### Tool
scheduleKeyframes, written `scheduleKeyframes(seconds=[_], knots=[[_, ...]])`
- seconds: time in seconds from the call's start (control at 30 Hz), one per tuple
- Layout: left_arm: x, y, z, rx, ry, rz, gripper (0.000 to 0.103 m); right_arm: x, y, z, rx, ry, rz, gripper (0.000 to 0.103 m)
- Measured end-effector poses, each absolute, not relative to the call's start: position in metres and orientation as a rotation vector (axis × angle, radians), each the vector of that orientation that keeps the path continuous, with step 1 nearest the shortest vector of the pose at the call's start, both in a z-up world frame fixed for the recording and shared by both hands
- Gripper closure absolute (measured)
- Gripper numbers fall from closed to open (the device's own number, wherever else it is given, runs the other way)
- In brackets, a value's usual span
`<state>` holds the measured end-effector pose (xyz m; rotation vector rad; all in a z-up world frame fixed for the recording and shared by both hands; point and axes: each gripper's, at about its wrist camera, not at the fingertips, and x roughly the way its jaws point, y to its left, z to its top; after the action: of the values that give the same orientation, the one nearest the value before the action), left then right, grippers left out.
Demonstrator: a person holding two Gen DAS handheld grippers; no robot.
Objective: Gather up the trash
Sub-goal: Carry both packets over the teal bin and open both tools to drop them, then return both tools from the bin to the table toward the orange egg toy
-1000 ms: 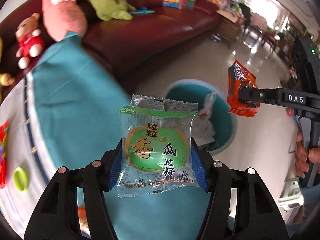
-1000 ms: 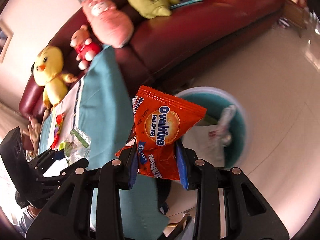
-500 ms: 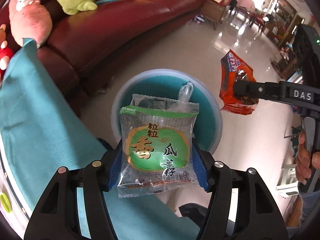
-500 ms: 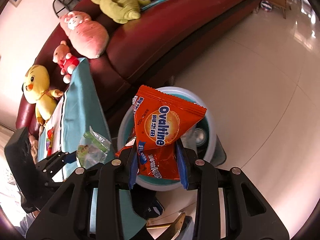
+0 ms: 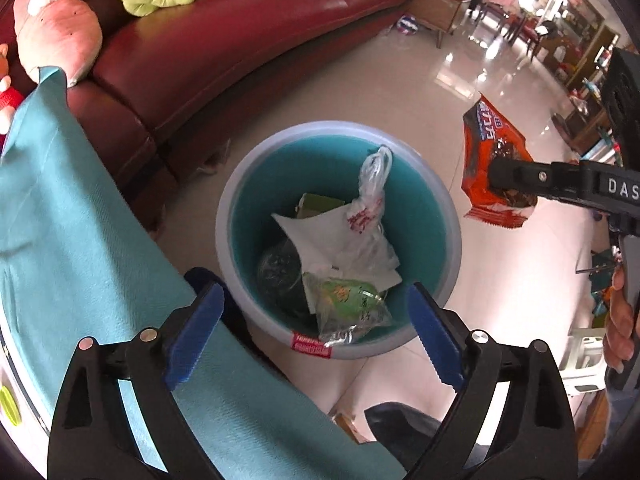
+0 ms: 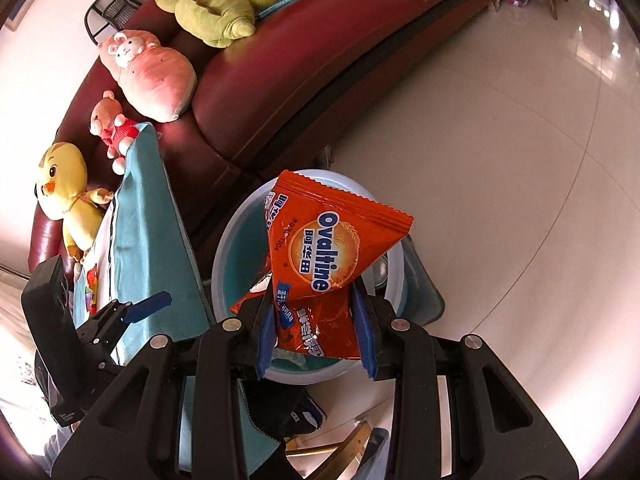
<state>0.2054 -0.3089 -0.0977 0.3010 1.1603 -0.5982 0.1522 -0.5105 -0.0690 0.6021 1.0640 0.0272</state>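
My left gripper (image 5: 314, 300) hangs over the round teal bin (image 5: 340, 128). Its jaws are opening wide and nothing is between the blue pads. The green snack packet (image 5: 348, 308) lies inside the bin on the other trash. My right gripper (image 6: 316, 292) is shut on an orange Ovaltine packet (image 6: 324, 252) and holds it above the bin's rim (image 6: 228, 248). In the left wrist view that orange packet (image 5: 480, 148) hangs just right of the bin, pinched by the right gripper (image 5: 496, 176). The left gripper (image 6: 120, 316) shows at the left of the right wrist view.
A white plastic bag (image 5: 372, 200) and paper lie in the bin. A teal-clothed table (image 5: 80, 220) stands left of it. Behind is a red sofa (image 5: 240, 32) with plush toys. A person's hand (image 5: 620, 320) grips the right handle. Glossy tile floor (image 6: 500, 160) spreads to the right.
The left gripper has opened and the green packet has fallen from it into the bin. Both grippers came over the bin and lower; the right still grips the orange packet.
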Motion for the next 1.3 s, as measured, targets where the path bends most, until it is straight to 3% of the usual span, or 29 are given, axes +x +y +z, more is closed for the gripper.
scheduleKeyframes(seconds=[0.43, 0.6, 0.7, 0.87, 1.17, 1.3], knots=[[0.192, -0.261, -0.082, 0.213, 1.157, -0.557, 0.009, 0.181, -0.469, -0.066, 0.53, 1.104, 0.08, 0.067], [0.191, -0.247, -0.077, 0.206, 1.148, -0.54, 0.009, 0.189, -0.452, -0.066, 0.508, 1.117, 0.093, 0.041], [0.189, -0.238, -0.074, 0.192, 1.142, -0.537, 0.009, 0.19, -0.447, -0.066, 0.513, 1.123, 0.087, 0.032], [0.184, -0.221, -0.068, 0.17, 1.135, -0.533, 0.009, 0.189, -0.444, -0.064, 0.519, 1.143, 0.054, 0.025], [0.165, -0.183, -0.06, 0.119, 1.122, -0.507, 0.008, 0.181, -0.419, -0.055, 0.503, 1.168, 0.046, 0.025], [0.155, -0.159, -0.054, 0.1, 1.106, -0.481, 0.008, 0.178, -0.403, -0.049, 0.493, 1.171, 0.057, 0.02]])
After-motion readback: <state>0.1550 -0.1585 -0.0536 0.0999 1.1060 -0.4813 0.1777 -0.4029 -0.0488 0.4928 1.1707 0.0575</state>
